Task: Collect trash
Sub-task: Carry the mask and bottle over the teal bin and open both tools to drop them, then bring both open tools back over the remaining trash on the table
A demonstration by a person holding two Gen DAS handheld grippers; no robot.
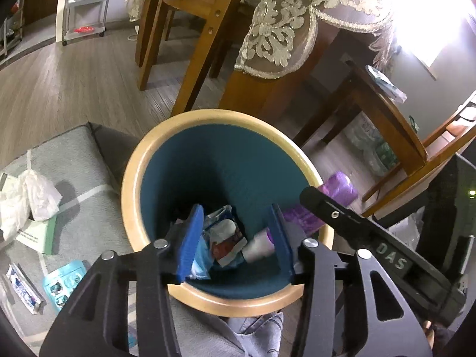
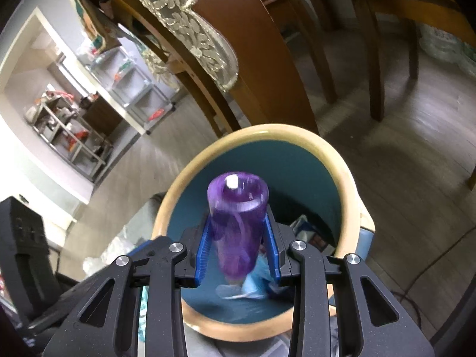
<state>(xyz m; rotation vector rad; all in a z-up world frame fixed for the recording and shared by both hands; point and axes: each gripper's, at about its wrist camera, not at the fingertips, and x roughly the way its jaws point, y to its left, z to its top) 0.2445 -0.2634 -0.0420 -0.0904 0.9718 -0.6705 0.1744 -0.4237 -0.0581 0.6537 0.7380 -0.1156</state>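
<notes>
Translucent purple plastic bottle (image 2: 236, 226), motion-blurred, hides the bin floor behind it. Blurred pale-blue litter (image 2: 253, 288) at six o'clock is unidentifiable. In the left wrist view, the teal, tan-rimmed round bin (image 1: 131, 196) has its near rim hidden behind the black gripper frame; white crumpled wrapping (image 1: 17, 199), nine o'clock, is cut by the edge.

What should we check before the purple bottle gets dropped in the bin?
1. See-through purple plastic bottle held between the right tongs: ok, blue pads press both sides.
2. Bottle over the round teal bin with the tan wooden rim: ok, its mouth lies below.
3. Left tongs empty: ok, jaws open over the bin, nothing between them.
4. Room in the bin: ok, only wrappers and a small white cup at the bottom.
5. Left tongs clear of the drop path: cannot tell.
6. More trash left: not ok, crumpled white bag lies on the grey mat.
</notes>
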